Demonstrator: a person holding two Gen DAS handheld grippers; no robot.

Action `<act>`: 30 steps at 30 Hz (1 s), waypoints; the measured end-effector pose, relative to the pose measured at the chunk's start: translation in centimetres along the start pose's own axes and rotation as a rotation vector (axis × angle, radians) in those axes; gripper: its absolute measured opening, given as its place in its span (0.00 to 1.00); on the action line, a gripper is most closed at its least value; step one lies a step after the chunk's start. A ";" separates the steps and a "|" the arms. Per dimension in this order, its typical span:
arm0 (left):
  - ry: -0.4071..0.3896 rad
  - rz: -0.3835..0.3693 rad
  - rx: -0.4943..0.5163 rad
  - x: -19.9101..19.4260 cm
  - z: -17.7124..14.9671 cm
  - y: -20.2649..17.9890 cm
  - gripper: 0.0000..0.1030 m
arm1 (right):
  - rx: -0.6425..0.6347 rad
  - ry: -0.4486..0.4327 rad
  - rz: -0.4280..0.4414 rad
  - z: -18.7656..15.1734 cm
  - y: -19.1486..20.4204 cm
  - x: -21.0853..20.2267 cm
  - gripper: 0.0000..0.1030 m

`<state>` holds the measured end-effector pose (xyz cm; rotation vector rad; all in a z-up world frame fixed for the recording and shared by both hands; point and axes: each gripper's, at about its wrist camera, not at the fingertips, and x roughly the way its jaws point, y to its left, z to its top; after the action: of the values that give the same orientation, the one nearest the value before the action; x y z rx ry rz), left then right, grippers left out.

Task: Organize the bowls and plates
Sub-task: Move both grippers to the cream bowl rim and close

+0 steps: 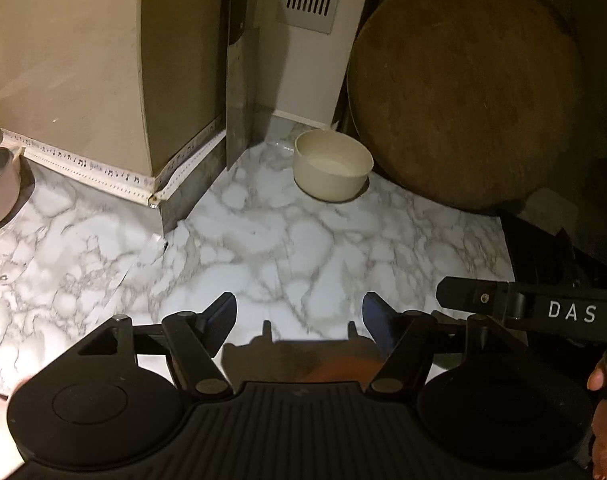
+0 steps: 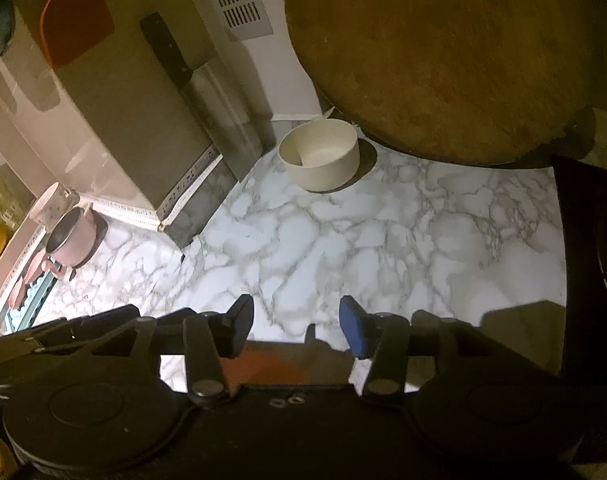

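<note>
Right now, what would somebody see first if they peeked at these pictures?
Probably the cream bowl sitting alone at the back of the marble counter. A big round wooden board leans right beside it. Nearest the camera, the left claw and right claw are both open and empty.

The desk (image 1: 287, 248) has a white top veined with grey, like marble. A cream bowl (image 1: 332, 169) stands upright on it near the back corner. Just beside the bowl, a large round wooden board (image 1: 467, 92) stands on its edge and leans back. At the left edge sits a pink metal cup (image 2: 72, 236), well apart from the bowl.
</note>
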<state>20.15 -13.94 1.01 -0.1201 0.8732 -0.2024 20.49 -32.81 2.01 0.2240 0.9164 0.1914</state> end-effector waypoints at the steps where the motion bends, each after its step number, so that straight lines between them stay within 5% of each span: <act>1: -0.003 0.000 -0.003 0.2 0.4 0.0 0.67 | 0.004 -0.001 0.000 0.3 -0.2 0.2 0.48; 18: -0.057 0.038 -0.039 6.3 6.9 -0.1 0.76 | -0.006 -0.061 -0.072 6.0 -2.6 4.0 0.98; 30: -0.065 0.079 -0.045 12.0 11.1 -0.8 0.76 | 0.035 -0.086 -0.132 10.5 -5.3 8.9 0.97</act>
<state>36.14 -17.15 -0.76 -0.1333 0.8169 -0.1047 34.55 -36.74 -0.08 0.2019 0.8463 0.0434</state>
